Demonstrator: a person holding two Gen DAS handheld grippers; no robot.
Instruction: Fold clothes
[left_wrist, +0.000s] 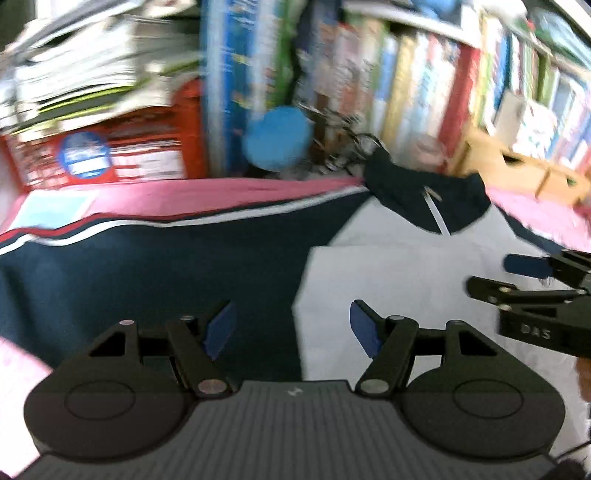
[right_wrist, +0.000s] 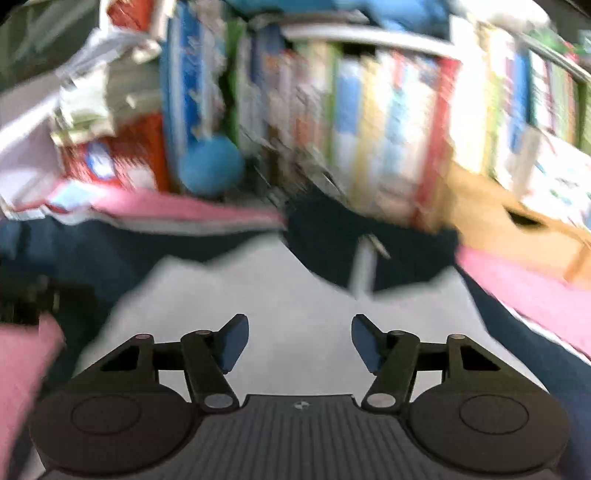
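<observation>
Navy-and-white jacket (left_wrist: 388, 266) spread flat on pink-covered worktop (left_wrist: 184, 195), collar toward bookshelf (left_wrist: 424, 85). Left hand-held gripper (left_wrist: 291, 328) and right hand-held gripper (right_wrist: 299, 341) both spread wide above the white front panel, gripping nothing.

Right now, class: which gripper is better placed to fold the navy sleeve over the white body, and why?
Left. The left gripper hangs open over the seam where the navy sleeve meets the white body. The right gripper, also open, faces only white fabric below the collar.
</observation>
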